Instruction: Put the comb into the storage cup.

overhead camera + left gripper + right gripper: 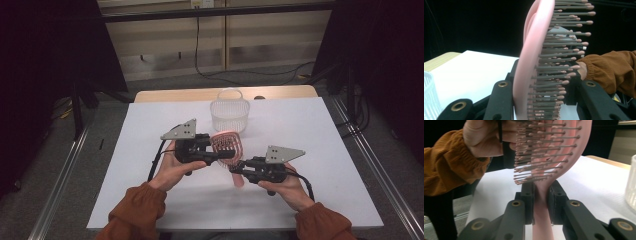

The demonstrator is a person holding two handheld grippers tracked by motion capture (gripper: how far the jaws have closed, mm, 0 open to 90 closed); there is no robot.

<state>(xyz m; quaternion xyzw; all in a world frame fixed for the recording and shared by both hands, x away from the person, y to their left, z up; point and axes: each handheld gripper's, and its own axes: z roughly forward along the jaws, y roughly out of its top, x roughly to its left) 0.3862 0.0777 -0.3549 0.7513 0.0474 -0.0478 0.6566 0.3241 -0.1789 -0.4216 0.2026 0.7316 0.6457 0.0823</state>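
A pink hairbrush [227, 144] with grey, pink-tipped bristles is held in the air over the white table [300, 130], between both grippers. My right gripper [239, 167] is shut on its thin handle [541, 202], one pad on each side. My left gripper [225, 150] spans the brush head [529, 62]. The head's smooth back lies against one jaw and the bristle tips [574, 67] reach the other. In the right gripper view the head rises above the gripper [541, 195], bristles pointing left. In the left gripper view the head stands edge-on between the gripper's [542, 77] jaws.
A clear plastic basket [229, 115] with a handle stands on the table just behind the brush, and it is seen as basket [429, 95] and basket [631, 187] at the edges. Orange sleeves [137, 205] come in from the table's near edge. Dark curtains flank the table.
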